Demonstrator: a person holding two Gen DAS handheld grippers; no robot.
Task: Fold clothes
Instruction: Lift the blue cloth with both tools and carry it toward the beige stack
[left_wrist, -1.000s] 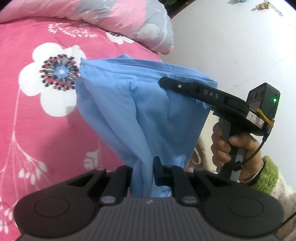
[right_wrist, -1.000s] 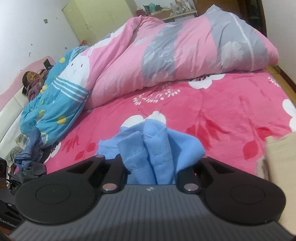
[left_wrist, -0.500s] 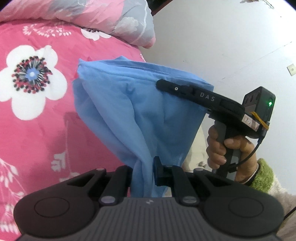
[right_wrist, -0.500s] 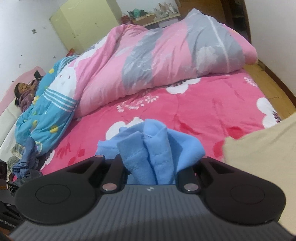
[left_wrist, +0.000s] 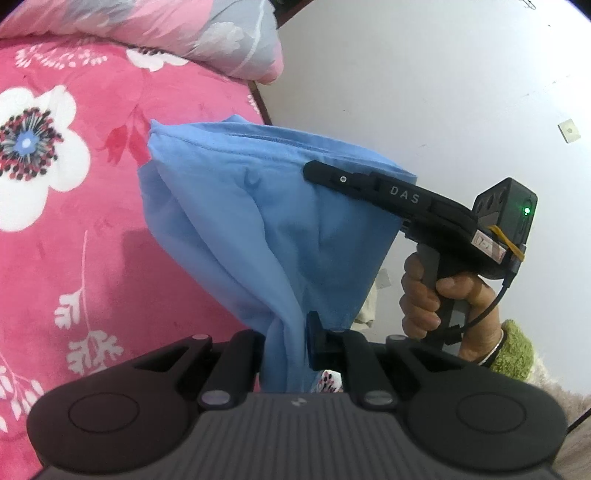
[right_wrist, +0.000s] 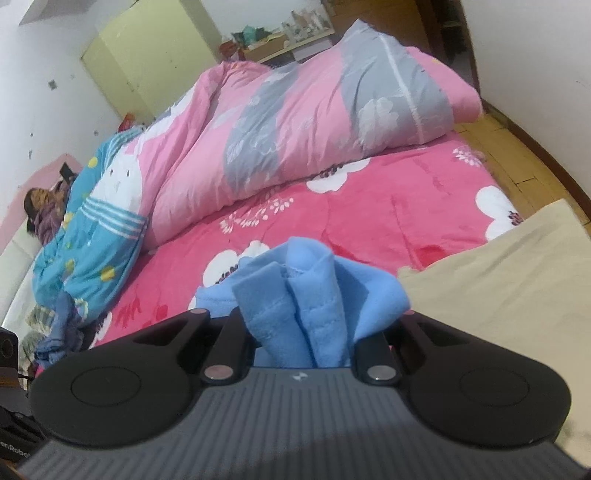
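Note:
A light blue garment (left_wrist: 258, 221) hangs in the air above the pink flowered bed, stretched between both grippers. My left gripper (left_wrist: 286, 343) is shut on its lower bunched end. The right gripper (left_wrist: 325, 175), held by a hand (left_wrist: 428, 291), clamps the upper hem in the left wrist view. In the right wrist view the right gripper (right_wrist: 304, 332) is shut on thick folds of the blue garment (right_wrist: 306, 295), which hide its fingertips.
A pink and grey quilt (right_wrist: 314, 99) is heaped at the far side of the bed (right_wrist: 369, 221). A blue patterned blanket (right_wrist: 92, 229) covers a person lying at the left. A beige cloth (right_wrist: 517, 288) lies at right. A white wall (left_wrist: 443, 92) is behind.
Both grippers, still holding the blue garment, have swung toward the bed's edge and the wall. More beige cloth now fills the right wrist view.

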